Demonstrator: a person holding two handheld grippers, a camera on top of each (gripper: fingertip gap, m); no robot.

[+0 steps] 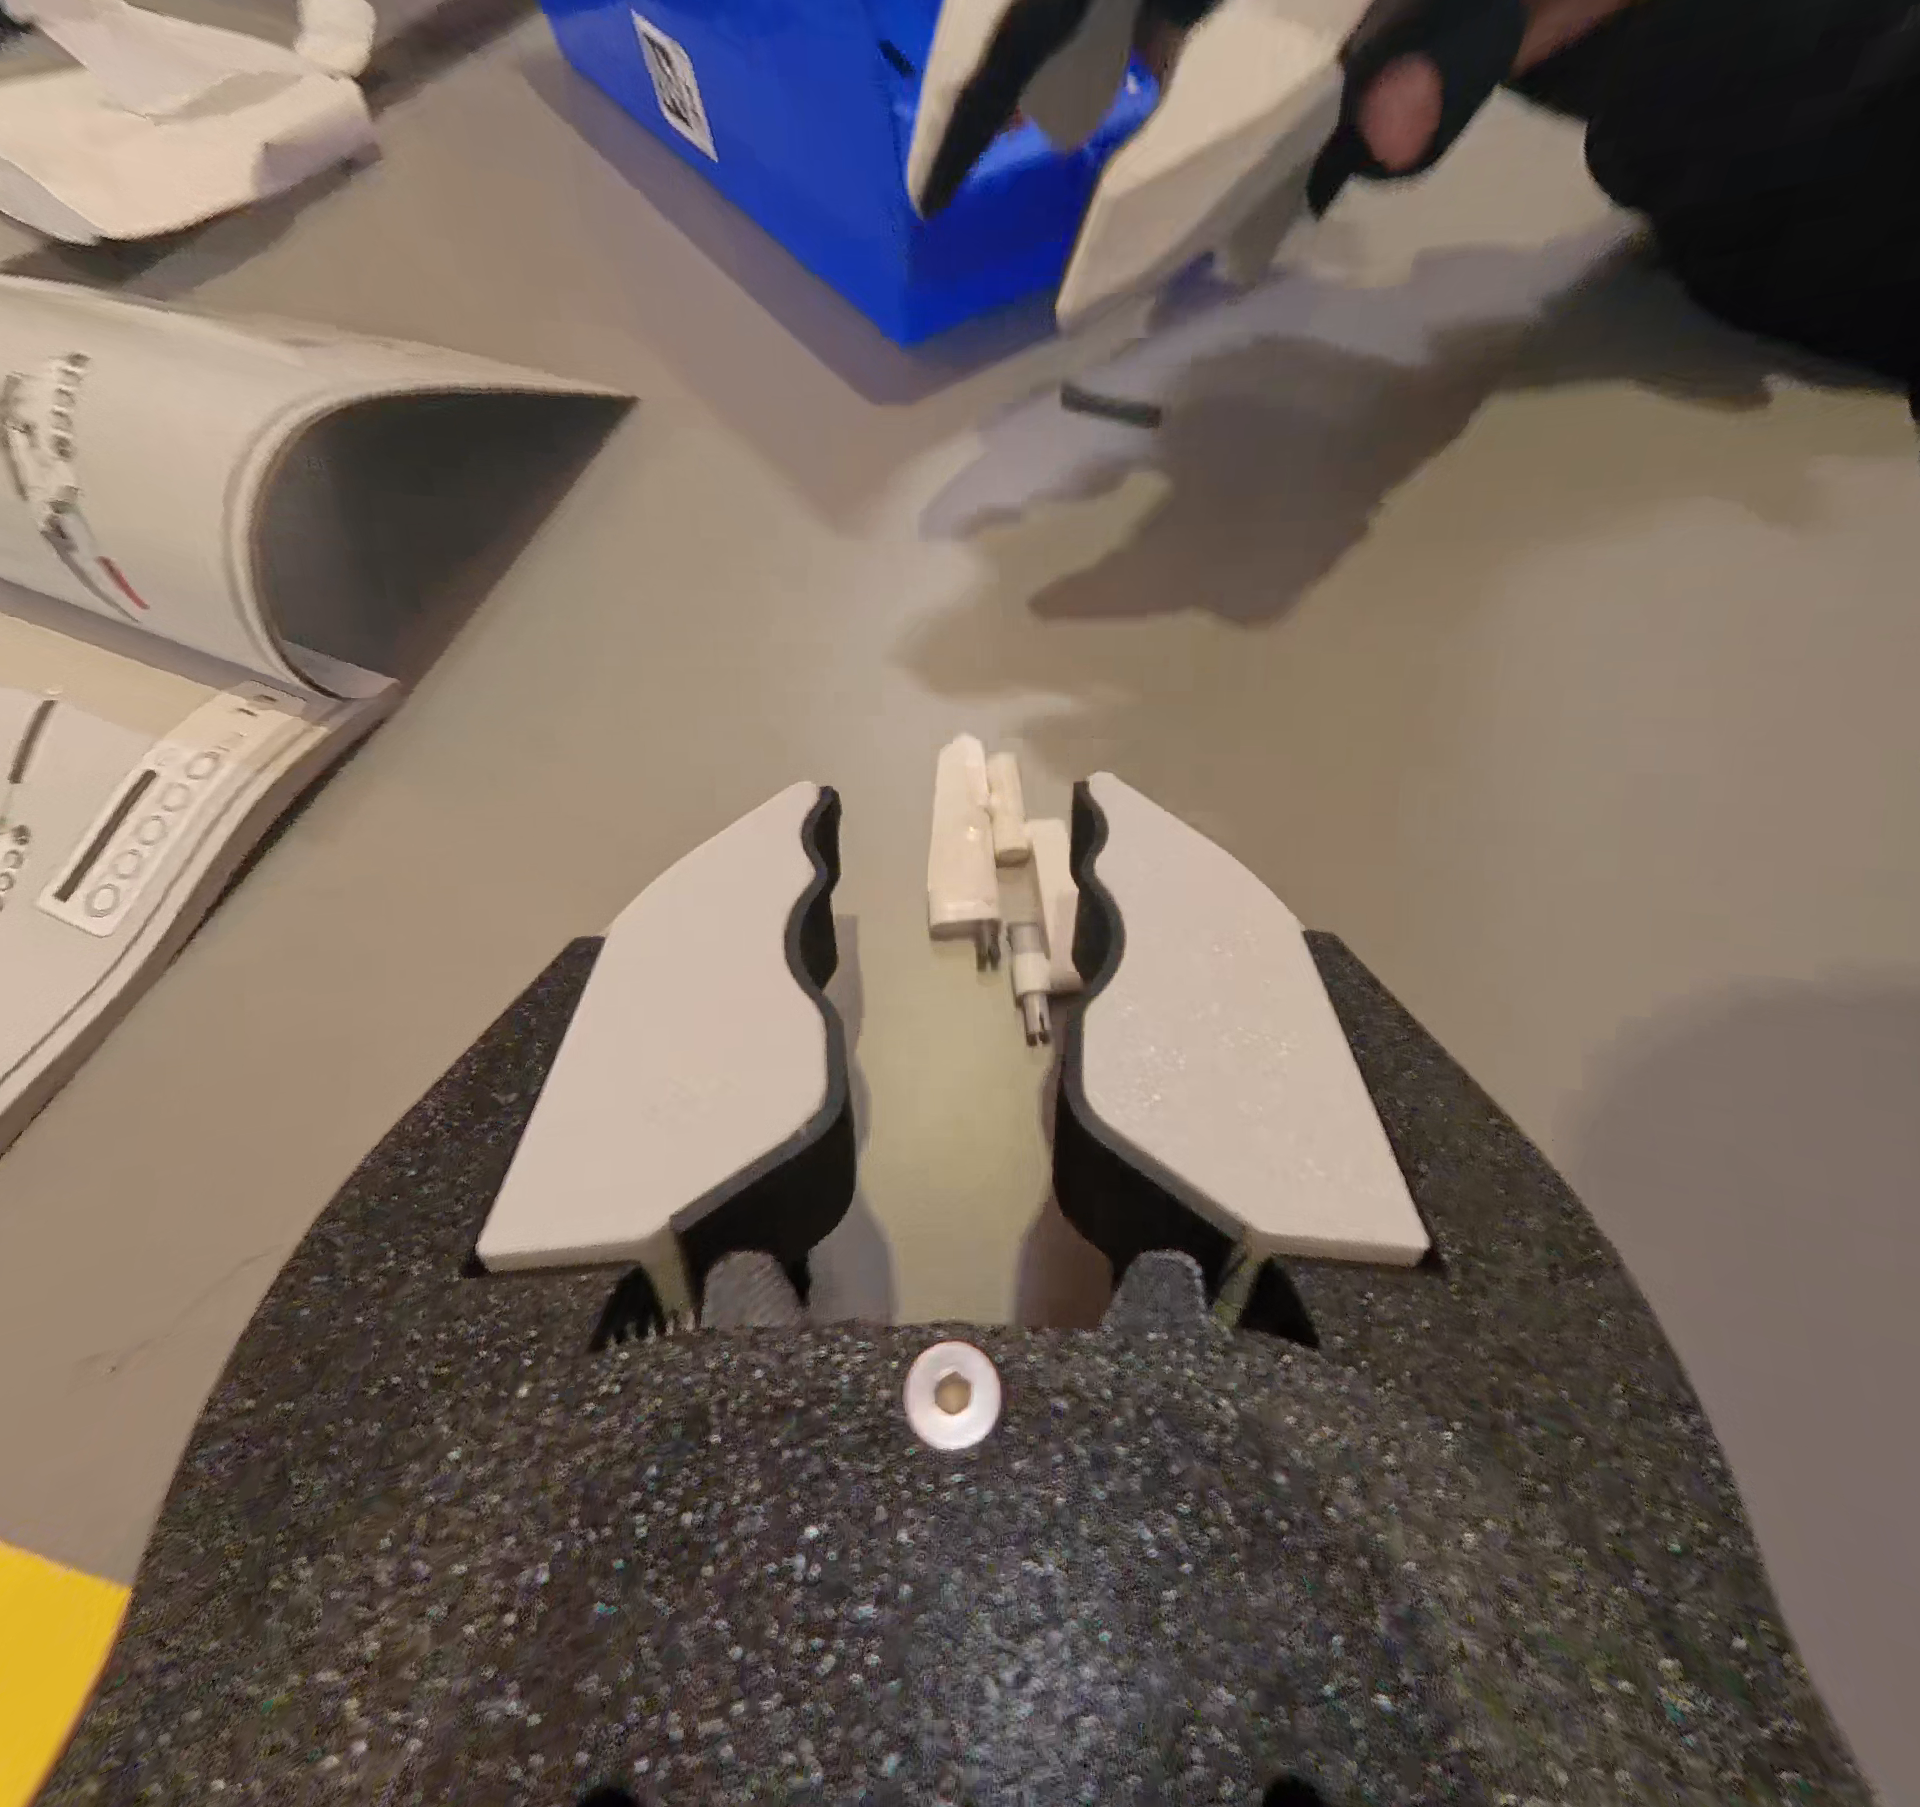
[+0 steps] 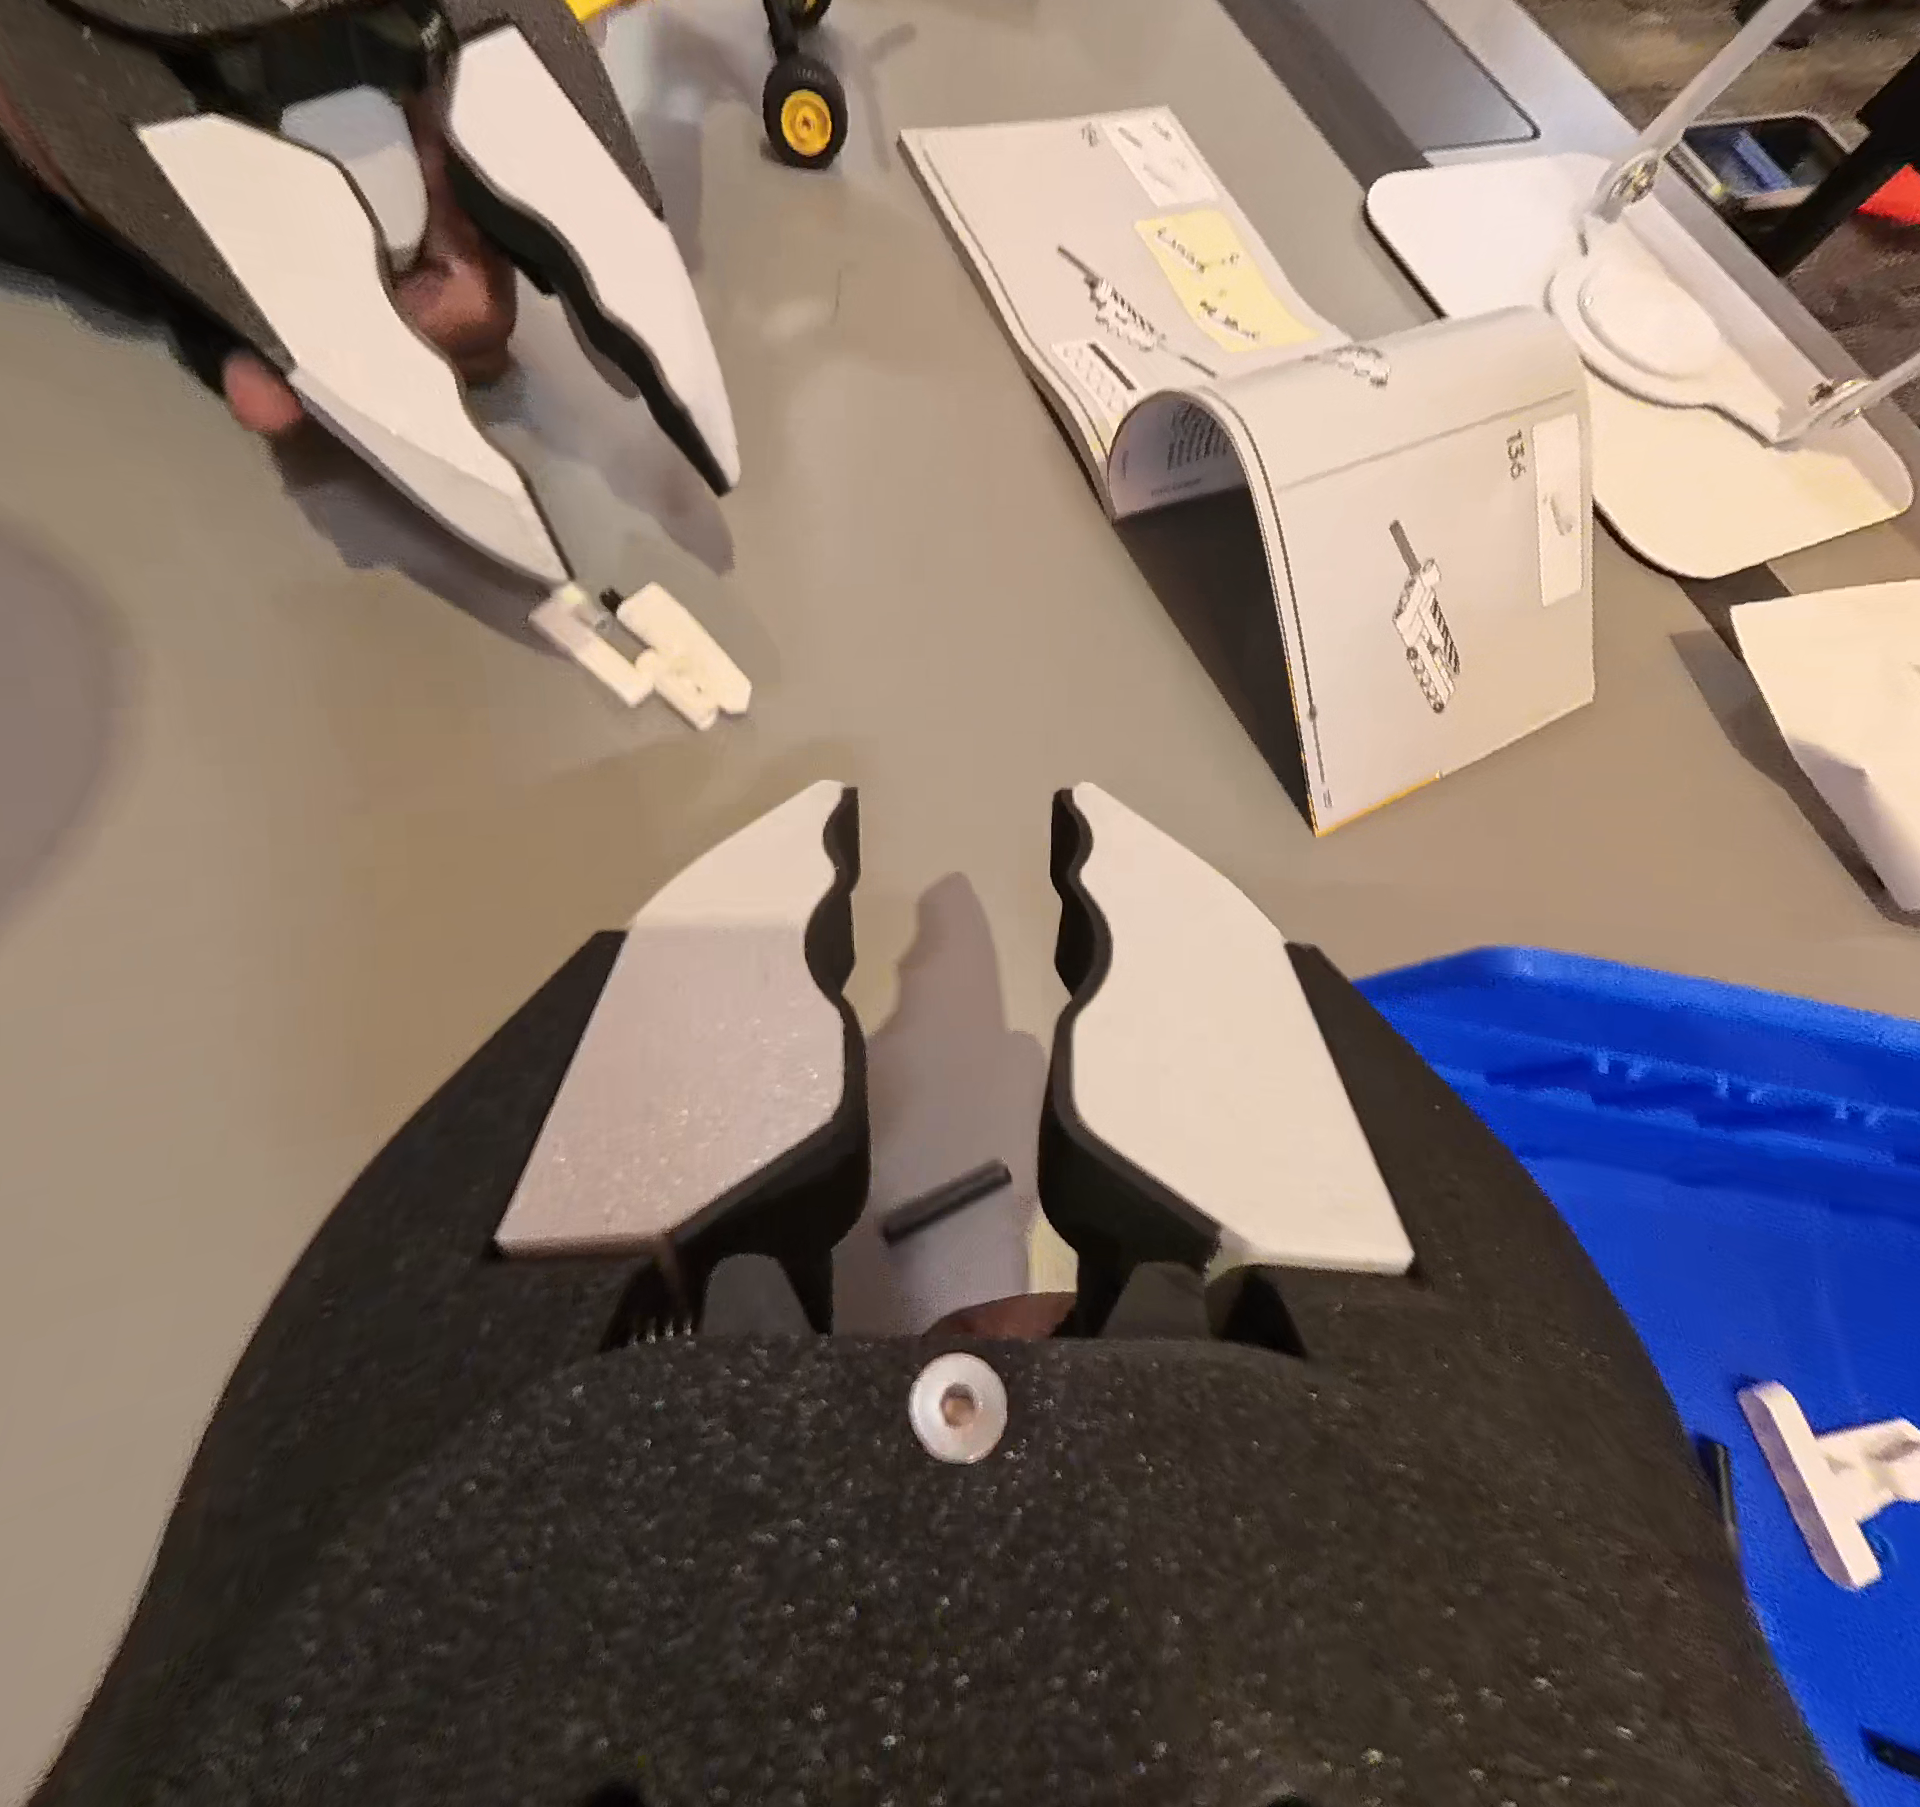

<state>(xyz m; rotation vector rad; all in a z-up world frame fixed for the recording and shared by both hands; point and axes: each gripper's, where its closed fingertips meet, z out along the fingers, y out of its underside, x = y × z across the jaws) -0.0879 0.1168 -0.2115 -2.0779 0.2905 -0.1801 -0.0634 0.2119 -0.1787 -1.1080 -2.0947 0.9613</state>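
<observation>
- We see the grey bench [image 2: 935, 531] carrying everything; our landmark is the small white brick piece [image 1: 992, 864] lying on it.
- The blue bin [image 1: 790, 116] stands well beyond that piece, the open booklet [image 1: 208, 552] to its left.
- Our left gripper [image 1: 956, 801] has its fingers released around the piece, one finger [image 1: 1164, 926] touching its side.
- Our right gripper [image 2: 956, 801], fingers released and grasping nothing, hovers near the piece, over a small black rod [image 2: 945, 1198].

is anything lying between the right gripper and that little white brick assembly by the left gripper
Nothing visible. Only bare grey table lies between the open right gripper and the white brick assembly, which sits at the left gripper fingertip.
</observation>
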